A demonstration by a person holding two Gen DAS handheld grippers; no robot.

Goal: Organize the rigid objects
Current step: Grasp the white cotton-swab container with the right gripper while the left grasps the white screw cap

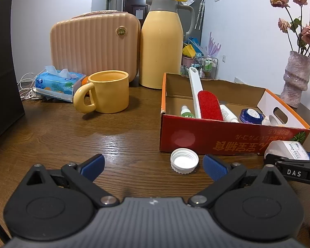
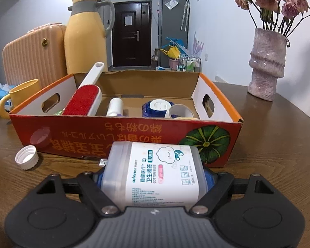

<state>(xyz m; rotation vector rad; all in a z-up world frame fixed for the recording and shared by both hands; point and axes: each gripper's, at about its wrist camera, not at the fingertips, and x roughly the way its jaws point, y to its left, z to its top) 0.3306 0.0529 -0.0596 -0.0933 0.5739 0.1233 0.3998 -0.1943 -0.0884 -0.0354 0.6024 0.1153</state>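
Wooden table (image 1: 72, 140): right tongs (image 2: 155, 177) around cotton-bud box (image 2: 155, 171), left tongs (image 1: 154, 165) wide.

wooden table (image 1: 72, 136), box (image 1: 217, 136), mug (image 1: 107, 92), cap (image 1: 184, 160)

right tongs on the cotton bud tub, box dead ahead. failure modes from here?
1. The right tongs grip the cotton bud tub on smooth rounded sides; it may slip.
2. The red box has its near wall directly ahead; a low carry could hit it.
3. The loose white cap lies near the open left tongs and could get knocked.
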